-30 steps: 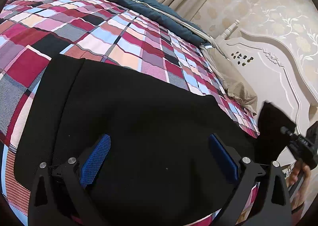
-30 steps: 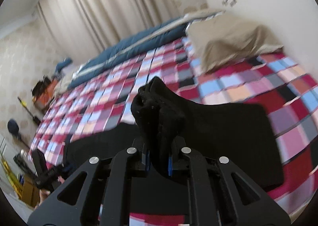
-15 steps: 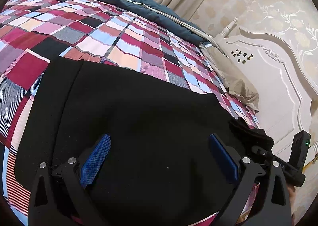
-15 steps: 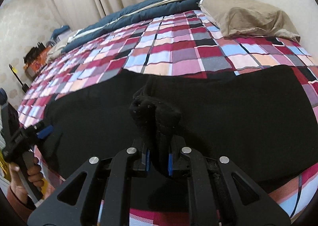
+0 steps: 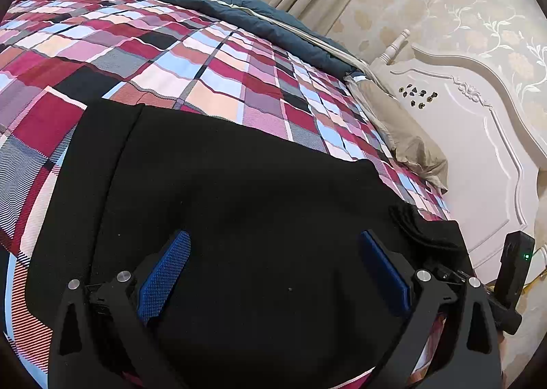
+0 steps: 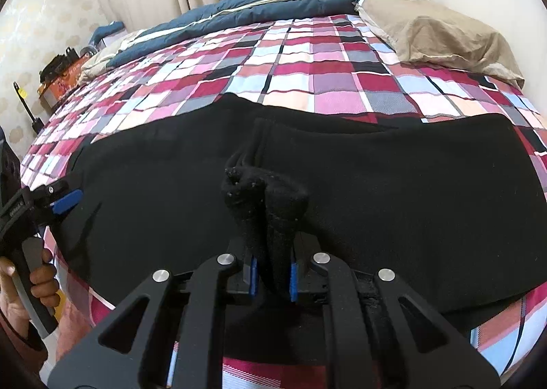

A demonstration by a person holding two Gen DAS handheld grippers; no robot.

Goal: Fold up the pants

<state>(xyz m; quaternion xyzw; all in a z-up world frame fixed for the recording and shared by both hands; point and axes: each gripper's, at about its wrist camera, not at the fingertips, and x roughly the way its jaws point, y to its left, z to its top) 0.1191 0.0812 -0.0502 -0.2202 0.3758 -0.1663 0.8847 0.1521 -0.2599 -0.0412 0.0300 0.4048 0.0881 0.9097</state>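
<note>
Black pants [image 5: 239, 201] lie spread flat across the near edge of the plaid bed. My left gripper [image 5: 273, 242] hovers open above their left part, its blue pads wide apart with nothing between them. In the right wrist view my right gripper [image 6: 272, 274] is shut on a bunched fold of the pants [image 6: 263, 204], held low just over the rest of the pants [image 6: 410, 183]. That pinched fold [image 5: 420, 228] also shows at the right of the left wrist view. The left gripper [image 6: 65, 201] appears at the left edge of the right wrist view.
The plaid bedspread [image 5: 205, 57] stretches beyond the pants. A beige pillow [image 6: 437, 36] lies by the white headboard [image 5: 478, 149], and a dark blue duvet [image 6: 256, 9] runs along the far side by the curtains. A person's hand [image 6: 41, 279] holds the left gripper's handle.
My right gripper came down and inward with the pinched fold, from held high to low over the flat pants. The left gripper stayed open in place.
</note>
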